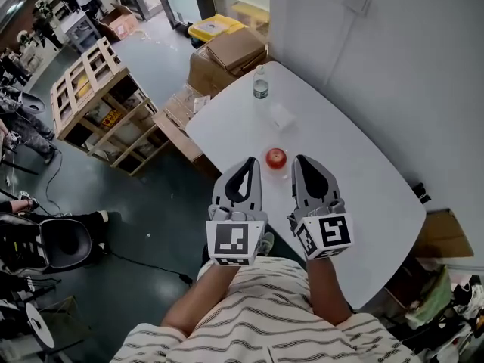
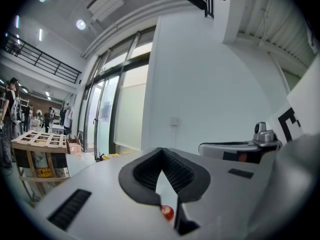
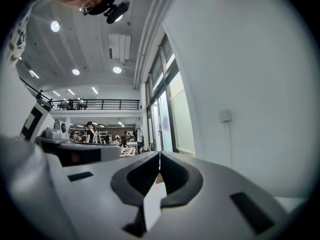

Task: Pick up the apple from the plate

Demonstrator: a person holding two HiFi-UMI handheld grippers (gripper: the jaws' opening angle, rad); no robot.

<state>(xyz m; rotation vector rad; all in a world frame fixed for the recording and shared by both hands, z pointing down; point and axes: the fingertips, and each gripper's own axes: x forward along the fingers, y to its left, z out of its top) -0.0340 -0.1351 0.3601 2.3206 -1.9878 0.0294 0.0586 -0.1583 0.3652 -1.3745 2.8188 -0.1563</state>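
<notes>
Both claws, left gripper (image 1: 251, 162) and right gripper (image 1: 299, 160), are shut tight and empty, pointing flat so they can reach the apple (image 1: 276, 156) just ahead between them.

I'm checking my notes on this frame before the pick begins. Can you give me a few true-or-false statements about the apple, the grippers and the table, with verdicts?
1. The apple sits on a plate on the white table. True.
2. The right gripper is shut on the apple. False: its jaws are together with nothing between them, and the apple lies ahead, apart from it.
3. A bottle stands on the table beyond the apple. True.
4. The left gripper has its jaws wide apart. False: they meet at the tips.
5. The cardboard boxes lie on the table. False: they are on the floor past its far end.
</notes>
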